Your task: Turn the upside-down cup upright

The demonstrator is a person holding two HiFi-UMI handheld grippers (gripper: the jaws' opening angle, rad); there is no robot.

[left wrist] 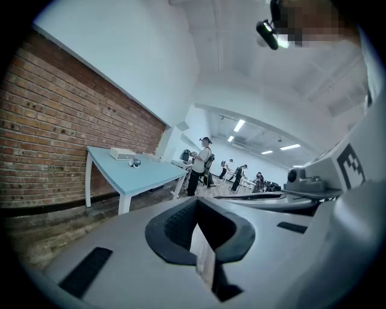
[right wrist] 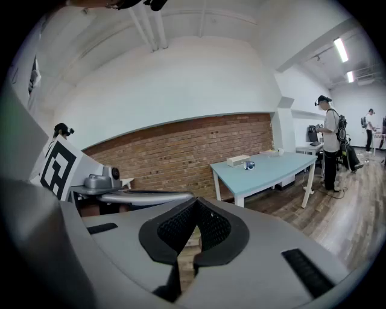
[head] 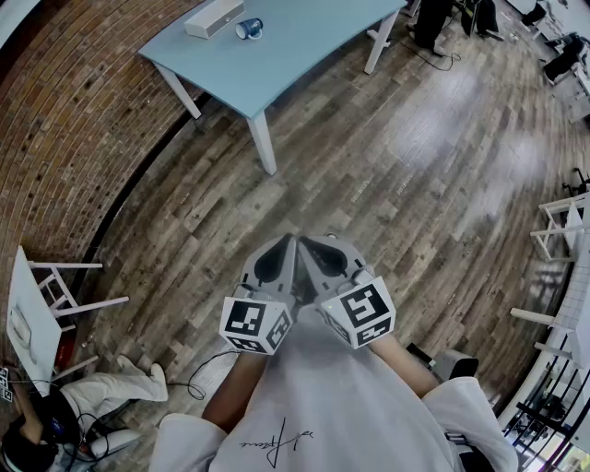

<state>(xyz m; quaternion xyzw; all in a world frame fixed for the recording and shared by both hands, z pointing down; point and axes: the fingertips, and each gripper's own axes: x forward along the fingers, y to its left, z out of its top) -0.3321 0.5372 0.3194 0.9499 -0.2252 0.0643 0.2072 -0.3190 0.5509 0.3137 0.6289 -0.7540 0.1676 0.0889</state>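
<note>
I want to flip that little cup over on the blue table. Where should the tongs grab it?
Probably across the cup's round side wall, pinching two opposite faces. Come from the table's open side, because a white box lies close beside the cup toward the brick wall. It's too far away to see its rim or a handle.

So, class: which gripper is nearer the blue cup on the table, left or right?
Left, though only slightly. The left gripper and right gripper are side by side over the floor, both far from the table; the cup lies ahead and leftward.
</note>
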